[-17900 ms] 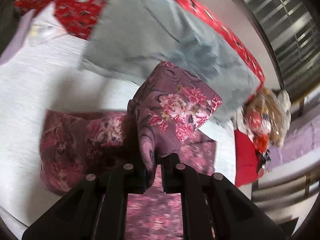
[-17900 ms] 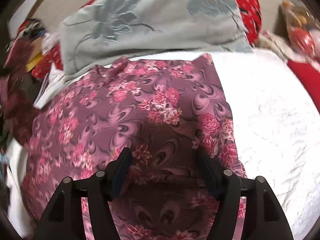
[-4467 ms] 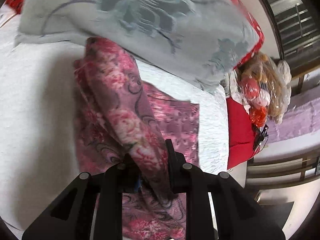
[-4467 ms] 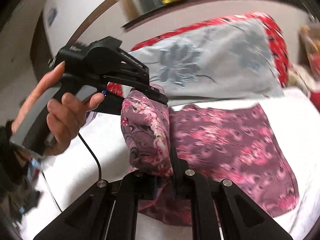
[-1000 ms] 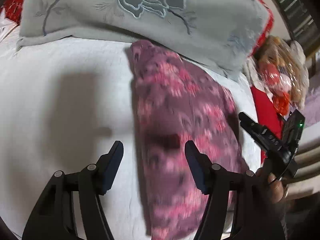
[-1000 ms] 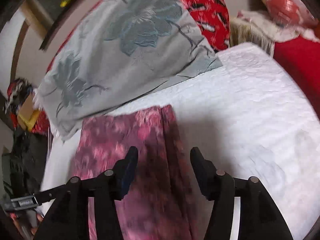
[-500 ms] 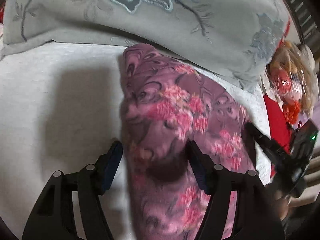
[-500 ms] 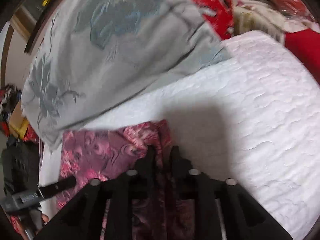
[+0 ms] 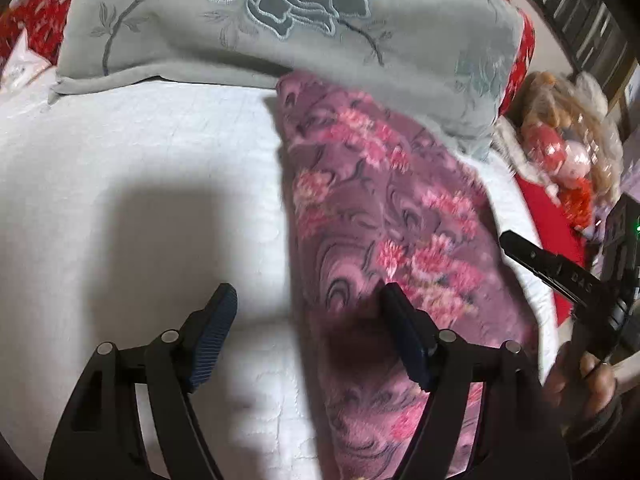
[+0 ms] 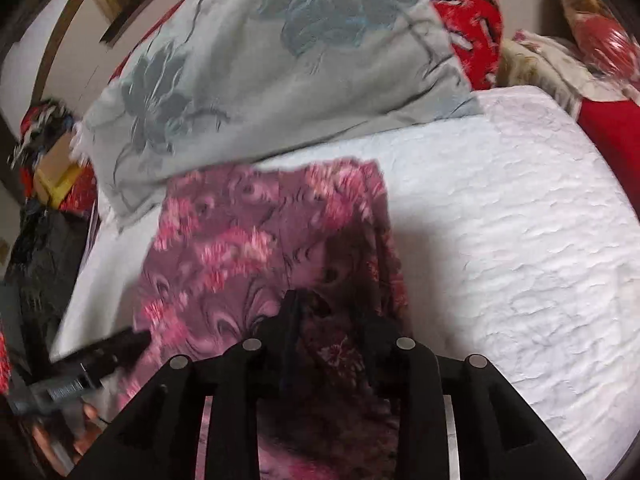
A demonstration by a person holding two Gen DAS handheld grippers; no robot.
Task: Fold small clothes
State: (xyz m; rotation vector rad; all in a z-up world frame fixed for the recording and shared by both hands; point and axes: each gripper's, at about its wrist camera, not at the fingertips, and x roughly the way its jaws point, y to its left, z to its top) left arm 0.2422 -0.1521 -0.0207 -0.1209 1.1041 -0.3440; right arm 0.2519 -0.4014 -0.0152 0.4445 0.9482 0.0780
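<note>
A purple cloth with pink flowers (image 9: 384,216) lies folded into a long strip on the white bed (image 9: 140,184). My left gripper (image 9: 308,312) is open and empty above the strip's near left edge. In the right wrist view the same cloth (image 10: 256,232) lies ahead, and my right gripper (image 10: 332,312) has its fingers partly closed around a raised fold at the strip's right edge. The right gripper also shows at the right edge of the left wrist view (image 9: 560,276), and the left gripper's tip shows in the right wrist view (image 10: 120,344).
A grey pillow with a blue flower (image 9: 280,28) lies just beyond the cloth, on a red patterned cover (image 10: 468,4). A doll in plastic wrap (image 9: 560,152) sits off the bed's right side. Dark clutter (image 10: 36,240) lies left of the bed.
My left gripper has pulled back and shifted left off the cloth. My right gripper has loosened a little, with cloth between its fingers.
</note>
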